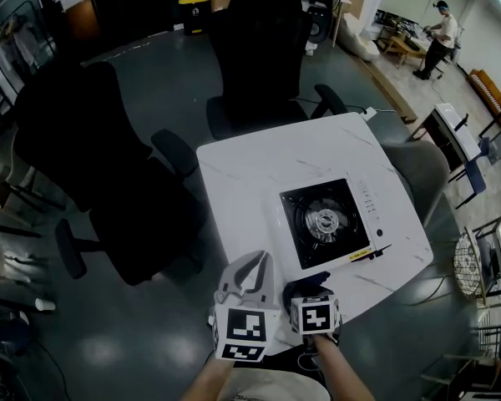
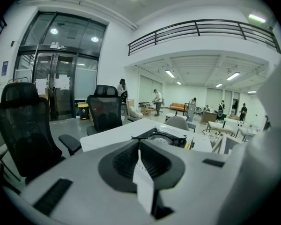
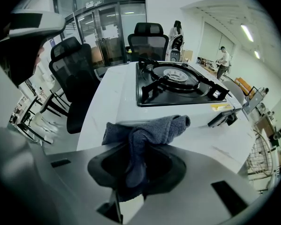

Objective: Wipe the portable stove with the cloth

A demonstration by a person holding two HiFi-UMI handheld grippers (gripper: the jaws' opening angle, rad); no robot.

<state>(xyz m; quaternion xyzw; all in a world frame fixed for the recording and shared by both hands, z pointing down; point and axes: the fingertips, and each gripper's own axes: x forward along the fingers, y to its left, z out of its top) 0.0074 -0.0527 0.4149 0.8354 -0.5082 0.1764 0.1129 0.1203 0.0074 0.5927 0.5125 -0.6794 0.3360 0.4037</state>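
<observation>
stove (image 1: 330, 224) 1 | cloth (image 3: 145, 135) 1 | table (image 1: 250, 182) 1 | black chairs (image 1: 259, 48) (image 1: 83, 140) 2

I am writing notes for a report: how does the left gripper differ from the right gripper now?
The right gripper has its jaws shut on a dark cloth; the left gripper has its jaws together on nothing. The right gripper is close before the stove; the left gripper is further left, with the stove farther off. Both hang over the table's near edge, and neither touches the stove.

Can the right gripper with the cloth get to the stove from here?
Probably yes. The right gripper holds the cloth just in front of the stove, and only bare table lies between them; nothing blocks the way.
</observation>
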